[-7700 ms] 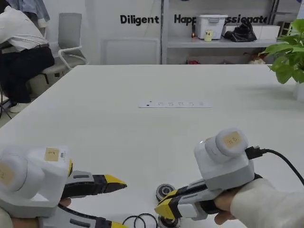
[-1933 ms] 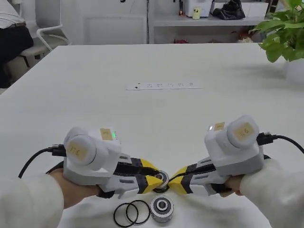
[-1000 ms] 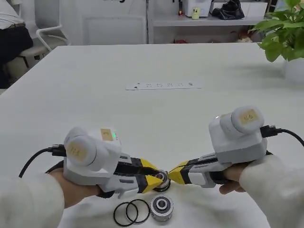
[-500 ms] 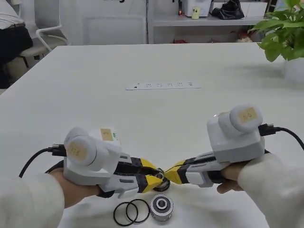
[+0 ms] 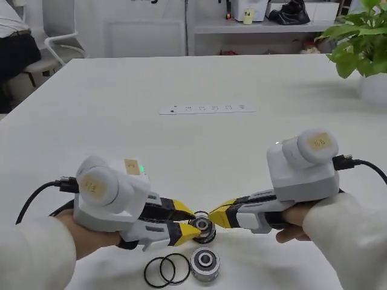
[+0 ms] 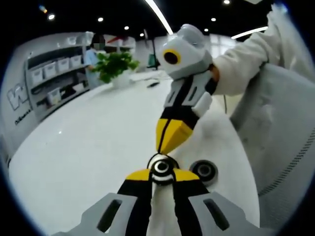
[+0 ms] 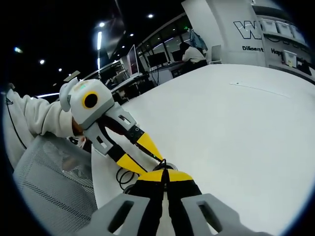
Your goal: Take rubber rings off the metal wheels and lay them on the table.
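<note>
My left gripper is shut on a small metal wheel, held just above the white table. In the left gripper view the wheel sits between the yellow jaw tips. My right gripper comes in from the right, shut on the thin black rubber ring at the wheel's rim. A second metal wheel lies flat on the table nearer to me, and beside it lie two loose rubber rings.
A flat power strip lies at mid-table. A potted plant stands at the far right corner. Cables trail from both grippers. A chair and shelves stand beyond the far edge.
The right gripper's tips have closed in on the wheel's rim and pinched the ring. The left gripper has tilted and shifted slightly left, wheel still in it.
</note>
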`<move>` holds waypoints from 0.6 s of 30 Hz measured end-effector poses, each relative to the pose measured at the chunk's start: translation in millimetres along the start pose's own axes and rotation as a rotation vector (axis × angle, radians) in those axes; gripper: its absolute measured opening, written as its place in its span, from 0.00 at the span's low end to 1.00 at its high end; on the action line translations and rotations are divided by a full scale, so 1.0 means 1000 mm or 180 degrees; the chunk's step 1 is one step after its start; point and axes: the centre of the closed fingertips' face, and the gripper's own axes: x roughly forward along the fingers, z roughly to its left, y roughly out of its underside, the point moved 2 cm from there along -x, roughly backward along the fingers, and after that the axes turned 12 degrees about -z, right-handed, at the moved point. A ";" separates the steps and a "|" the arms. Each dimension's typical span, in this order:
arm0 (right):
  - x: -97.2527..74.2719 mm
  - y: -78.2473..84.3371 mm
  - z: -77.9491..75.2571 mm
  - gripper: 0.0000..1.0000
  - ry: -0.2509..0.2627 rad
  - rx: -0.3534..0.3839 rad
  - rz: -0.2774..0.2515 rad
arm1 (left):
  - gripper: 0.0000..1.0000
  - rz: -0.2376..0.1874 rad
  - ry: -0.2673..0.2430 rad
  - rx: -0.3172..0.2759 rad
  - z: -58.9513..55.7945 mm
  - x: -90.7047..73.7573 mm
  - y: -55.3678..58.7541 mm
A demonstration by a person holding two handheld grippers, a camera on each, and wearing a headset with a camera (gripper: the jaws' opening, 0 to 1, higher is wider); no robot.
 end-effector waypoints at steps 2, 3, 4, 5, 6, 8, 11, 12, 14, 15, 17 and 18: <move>-0.001 -0.001 0.000 0.00 0.0001 0.0012 -0.0007 | 0.23 -0.0020 -0.0025 -0.0014 0.001 -0.007 -0.003; -0.001 -0.001 0.000 0.00 0.0002 0.0024 -0.0018 | 0.24 -0.0037 -0.0024 -0.0021 0.002 -0.009 -0.005; -0.002 -0.003 0.000 0.00 0.0001 0.0039 -0.0041 | 0.26 -0.0057 -0.0019 -0.0032 0.002 -0.012 -0.007; -0.002 -0.004 0.001 0.00 0.0000 0.0050 -0.0053 | 0.27 -0.0086 -0.0033 -0.0067 0.003 -0.016 -0.009; -0.002 -0.005 0.001 0.00 0.0000 0.0051 -0.0063 | 0.28 -0.0106 -0.0035 -0.0080 0.003 -0.019 -0.010; -0.002 -0.007 0.002 0.00 -0.0015 0.0075 -0.0093 | 0.33 -0.0149 -0.0064 -0.0101 0.004 -0.026 -0.014; -0.001 -0.009 0.005 0.00 -0.0041 0.0101 -0.0113 | 0.38 -0.0179 -0.0147 -0.0115 0.005 -0.039 -0.017; -0.001 -0.010 0.006 0.00 -0.0053 0.0105 -0.0118 | 0.39 -0.0205 -0.0204 -0.0136 0.005 -0.044 -0.018; 0.001 -0.011 0.010 0.00 -0.0086 0.0129 -0.0128 | 0.43 -0.0220 -0.0168 -0.0132 0.000 -0.052 -0.019; 0.001 -0.012 0.012 0.00 -0.0105 0.0148 -0.0129 | 0.45 -0.0191 -0.0175 -0.0094 -0.001 -0.056 -0.018; 0.004 -0.012 0.016 0.00 -0.0137 0.0150 -0.0122 | 0.46 -0.0200 -0.0235 -0.0120 0.000 -0.062 -0.018; 0.004 -0.012 0.018 0.00 -0.0161 0.0155 -0.0115 | 0.47 -0.0226 -0.0241 -0.0167 0.000 -0.063 -0.019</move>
